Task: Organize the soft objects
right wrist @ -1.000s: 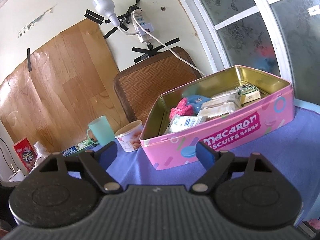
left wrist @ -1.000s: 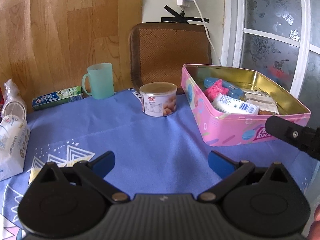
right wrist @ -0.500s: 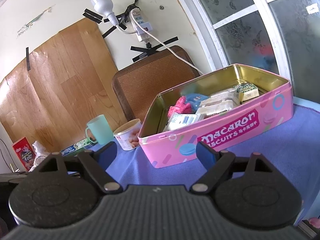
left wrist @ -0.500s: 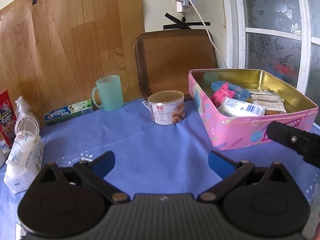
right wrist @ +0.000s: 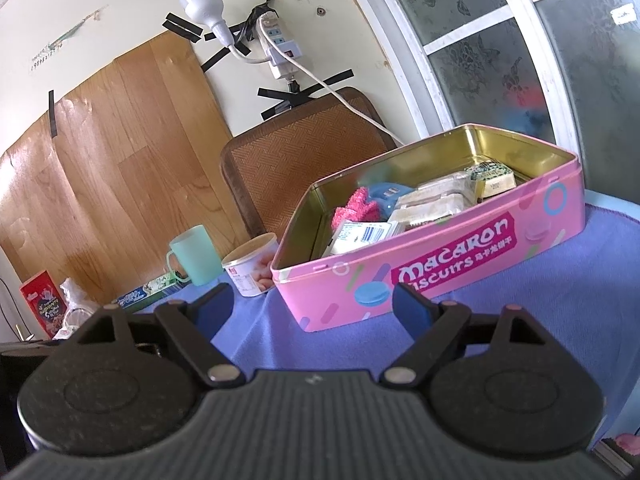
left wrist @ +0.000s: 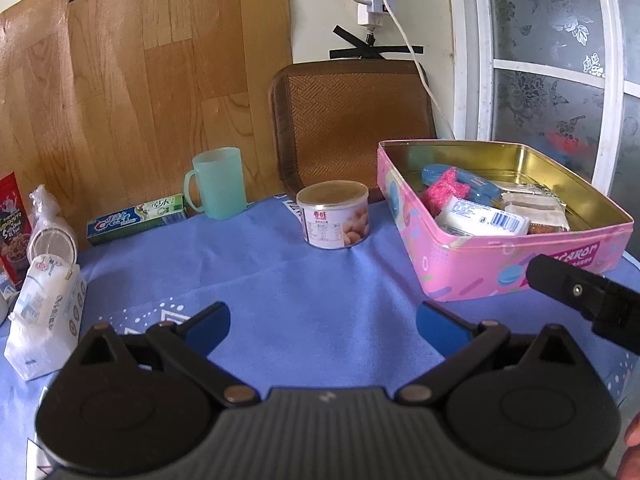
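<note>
The left tool (left wrist: 322,326) is hovering over the blue cloth (left wrist: 304,288) on the counter, its blue-tipped fingers (left wrist: 210,326) standing wide apart and holding nothing. The right tool (right wrist: 312,304) is likewise gaping with nothing between its fingers, and is sitting just in front of the pink tin (right wrist: 460,268), whose lid is off. In the left view, part of the right tool is showing as a black piece beside the tin's near corner.

Inside the tin (left wrist: 472,268) a fluffy pink cloth (left wrist: 442,190) is lying against a blue item (left wrist: 470,180), next to a white packet (left wrist: 484,220) and wrapped snack bars (left wrist: 534,210). A white tissue pack (left wrist: 46,320) is standing on the cloth at the far left, well apart from the tin.

Between them a small can (left wrist: 334,216) is sitting near the tin's left wall, with a green mug (left wrist: 218,188) and a toothpaste box (left wrist: 136,220) farther back by the wooden panel.
</note>
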A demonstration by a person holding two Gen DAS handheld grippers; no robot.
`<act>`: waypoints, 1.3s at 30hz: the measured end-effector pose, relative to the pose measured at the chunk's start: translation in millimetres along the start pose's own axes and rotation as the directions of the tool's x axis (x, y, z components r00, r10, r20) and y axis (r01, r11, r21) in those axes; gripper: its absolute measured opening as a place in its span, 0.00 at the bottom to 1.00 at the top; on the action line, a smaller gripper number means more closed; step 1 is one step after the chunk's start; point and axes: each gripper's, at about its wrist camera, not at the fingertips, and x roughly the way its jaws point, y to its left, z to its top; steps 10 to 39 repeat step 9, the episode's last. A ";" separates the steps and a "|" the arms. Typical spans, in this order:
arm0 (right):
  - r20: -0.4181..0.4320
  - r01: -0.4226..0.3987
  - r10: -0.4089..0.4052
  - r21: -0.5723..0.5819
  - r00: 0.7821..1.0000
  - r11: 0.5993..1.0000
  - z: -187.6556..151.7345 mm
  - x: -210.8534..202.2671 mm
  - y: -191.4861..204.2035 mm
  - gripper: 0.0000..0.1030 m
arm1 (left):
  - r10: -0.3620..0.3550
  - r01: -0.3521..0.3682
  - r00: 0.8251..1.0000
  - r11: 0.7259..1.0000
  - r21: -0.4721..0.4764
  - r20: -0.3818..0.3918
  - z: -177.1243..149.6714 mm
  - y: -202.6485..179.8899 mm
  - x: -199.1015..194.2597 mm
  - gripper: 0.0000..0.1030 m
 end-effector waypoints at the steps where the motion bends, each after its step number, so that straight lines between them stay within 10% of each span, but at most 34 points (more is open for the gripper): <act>1: 0.000 0.000 0.000 0.000 1.000 1.000 -0.1 0.0 0.1 0.86 | -0.004 0.004 1.000 1.000 0.001 0.001 -0.4 -0.1 0.4 1.00; 39: -0.001 -0.001 0.001 -0.011 1.000 1.000 -2.1 2.1 -0.5 0.87 | -0.005 0.005 1.000 1.000 0.017 0.012 -2.4 -2.8 1.8 1.00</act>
